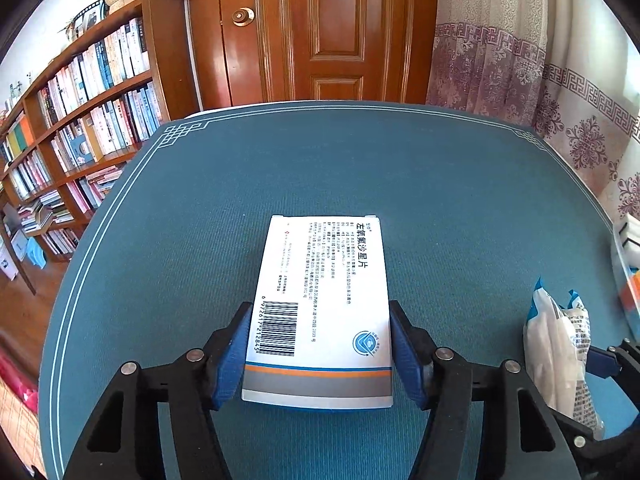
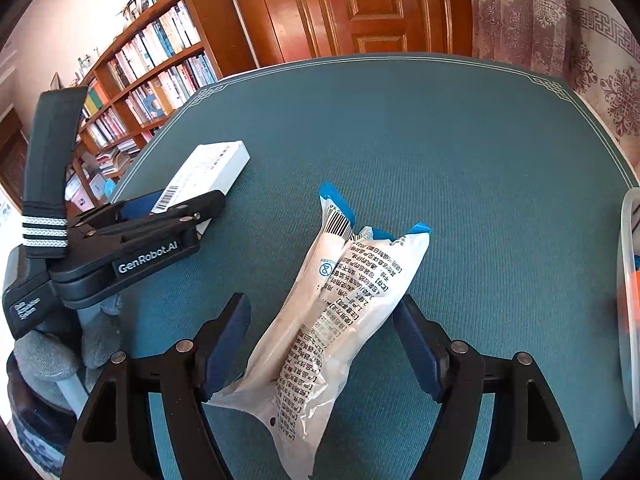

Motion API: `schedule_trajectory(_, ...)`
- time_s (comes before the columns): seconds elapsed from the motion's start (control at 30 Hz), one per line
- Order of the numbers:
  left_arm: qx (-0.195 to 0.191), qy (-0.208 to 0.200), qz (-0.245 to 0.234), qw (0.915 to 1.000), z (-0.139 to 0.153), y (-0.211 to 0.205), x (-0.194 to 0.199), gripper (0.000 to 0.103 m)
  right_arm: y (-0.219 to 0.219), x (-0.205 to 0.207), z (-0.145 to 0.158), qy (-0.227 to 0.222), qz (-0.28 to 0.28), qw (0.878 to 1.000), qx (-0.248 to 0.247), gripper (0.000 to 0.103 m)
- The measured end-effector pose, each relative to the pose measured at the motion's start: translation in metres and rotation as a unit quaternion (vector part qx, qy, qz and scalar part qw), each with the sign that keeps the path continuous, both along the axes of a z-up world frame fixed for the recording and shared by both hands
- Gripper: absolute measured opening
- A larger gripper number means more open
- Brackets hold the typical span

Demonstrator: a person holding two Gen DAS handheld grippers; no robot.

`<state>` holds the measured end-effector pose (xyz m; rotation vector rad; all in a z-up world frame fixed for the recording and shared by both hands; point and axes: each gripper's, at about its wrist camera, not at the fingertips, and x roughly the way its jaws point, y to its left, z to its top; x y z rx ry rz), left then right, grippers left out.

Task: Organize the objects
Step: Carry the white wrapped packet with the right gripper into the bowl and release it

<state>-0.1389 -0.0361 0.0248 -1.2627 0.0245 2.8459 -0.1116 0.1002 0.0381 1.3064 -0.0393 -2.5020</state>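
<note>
A white medicine box [image 1: 320,304] with a barcode lies flat on the teal table mat [image 1: 320,168]. My left gripper [image 1: 320,344] is closed on the box's near end, pads touching both long sides. The box also shows in the right wrist view [image 2: 208,172], with the left gripper [image 2: 176,212] around it. A white and blue plastic packet [image 2: 332,312] lies on the mat between the fingers of my right gripper [image 2: 322,344], which is open with gaps on both sides. The packet shows at the right of the left wrist view [image 1: 560,344].
A clear plastic container [image 2: 628,280] with orange items stands at the mat's right edge. A bookshelf [image 1: 80,128] is at the left, a wooden door [image 1: 320,28] behind the table, and a patterned curtain [image 1: 540,80] at the right.
</note>
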Motion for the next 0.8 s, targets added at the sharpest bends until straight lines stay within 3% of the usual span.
schedule_trajectory(0.33,0.012,0.007,0.000,0.9999,0.002,0.009,0.020,0.067,0.011,0.008,0.000,0.011,-0.016,1.000,-0.009,0.047)
schedule_trajectory(0.8,0.018,0.015,-0.040,0.9989,0.005,0.043,0.045,0.067,0.058,0.040,0.022,0.043,-0.055,0.997,-0.030,0.046)
